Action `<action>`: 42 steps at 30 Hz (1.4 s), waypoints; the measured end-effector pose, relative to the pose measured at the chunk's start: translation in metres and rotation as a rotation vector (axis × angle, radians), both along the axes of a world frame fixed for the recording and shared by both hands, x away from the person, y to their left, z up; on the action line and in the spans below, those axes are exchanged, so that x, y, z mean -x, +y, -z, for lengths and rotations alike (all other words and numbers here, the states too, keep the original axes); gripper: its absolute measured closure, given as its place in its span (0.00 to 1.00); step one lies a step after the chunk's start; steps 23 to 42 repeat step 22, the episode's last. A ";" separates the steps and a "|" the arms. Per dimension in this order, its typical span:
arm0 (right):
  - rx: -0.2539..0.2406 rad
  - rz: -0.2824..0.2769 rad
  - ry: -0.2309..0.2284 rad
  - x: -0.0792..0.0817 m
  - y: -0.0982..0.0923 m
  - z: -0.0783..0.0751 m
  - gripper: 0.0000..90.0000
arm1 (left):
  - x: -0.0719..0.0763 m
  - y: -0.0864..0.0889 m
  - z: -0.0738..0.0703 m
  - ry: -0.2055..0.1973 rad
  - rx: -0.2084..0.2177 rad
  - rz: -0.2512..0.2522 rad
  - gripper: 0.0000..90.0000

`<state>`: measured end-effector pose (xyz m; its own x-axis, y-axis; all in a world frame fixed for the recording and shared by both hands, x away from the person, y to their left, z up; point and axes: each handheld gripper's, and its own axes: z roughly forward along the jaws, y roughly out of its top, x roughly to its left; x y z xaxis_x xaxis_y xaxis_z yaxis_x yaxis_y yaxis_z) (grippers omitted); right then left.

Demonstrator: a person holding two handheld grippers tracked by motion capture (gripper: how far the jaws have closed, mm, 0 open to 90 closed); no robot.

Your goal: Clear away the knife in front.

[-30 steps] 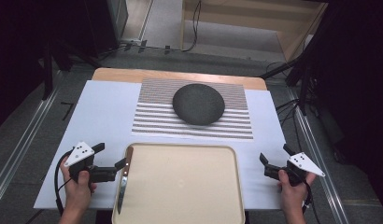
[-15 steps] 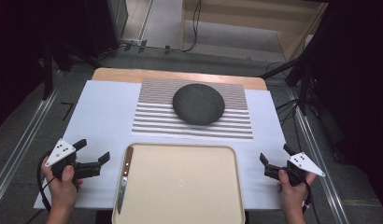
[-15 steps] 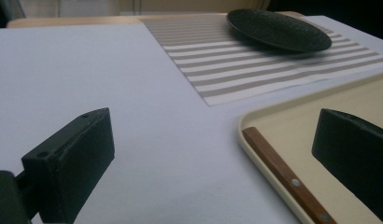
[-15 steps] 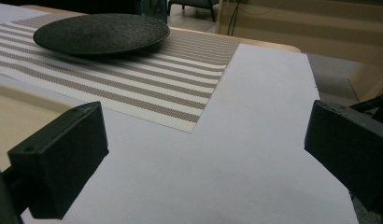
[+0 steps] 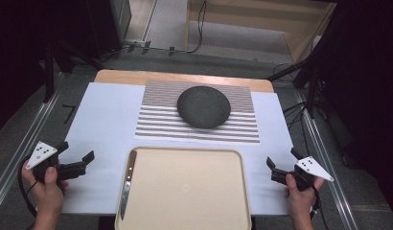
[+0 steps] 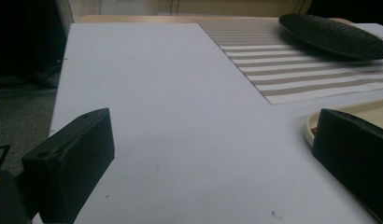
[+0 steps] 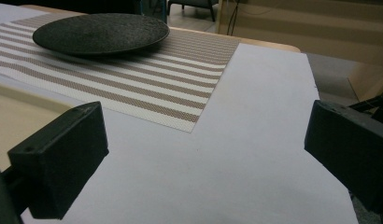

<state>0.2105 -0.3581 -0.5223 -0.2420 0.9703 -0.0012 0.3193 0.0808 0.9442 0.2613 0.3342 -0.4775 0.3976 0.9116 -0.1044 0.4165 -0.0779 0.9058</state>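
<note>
A beige tray [image 5: 194, 201] lies at the table's near edge, and a knife [image 5: 127, 182] with a brown handle rests along its left side. My left gripper [image 5: 78, 151] is open over the white cover, well left of the tray, with nothing in it. In the left gripper view its jaws [image 6: 210, 140] stand wide apart, and the tray's corner [image 6: 322, 119] shows past the right jaw. My right gripper [image 5: 283, 158] is open and empty just right of the tray. A dark round plate [image 5: 203, 106] sits on a striped placemat [image 5: 156, 125].
A white cover [image 5: 103, 115] spans the table, with a strip of bare wood [image 5: 122, 76] at the far edge. Metal rails [image 5: 22, 143] run along both sides. In the right gripper view the plate [image 7: 101, 31] and placemat [image 7: 147, 84] lie ahead to the left.
My left gripper has drawn back leftward from the knife at the tray's left edge, and the knife stays on the tray. The right gripper has not moved.
</note>
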 end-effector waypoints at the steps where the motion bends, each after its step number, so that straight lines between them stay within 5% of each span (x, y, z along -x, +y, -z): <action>1: 0.000 0.000 0.000 0.000 0.000 0.000 0.00 | 0.000 0.003 0.000 -0.002 0.003 -0.004 0.00; 10: 0.001 0.002 0.002 0.000 0.000 0.000 0.00 | 0.000 0.022 0.006 -0.009 0.030 -0.015 0.00; 18: -0.004 0.003 0.000 0.000 0.000 0.000 0.00 | 0.000 0.014 0.011 -0.007 -0.007 0.008 0.00; 42: -0.002 -0.001 0.001 0.000 0.000 0.000 0.00 | 0.000 0.016 0.012 -0.005 0.014 0.000 0.00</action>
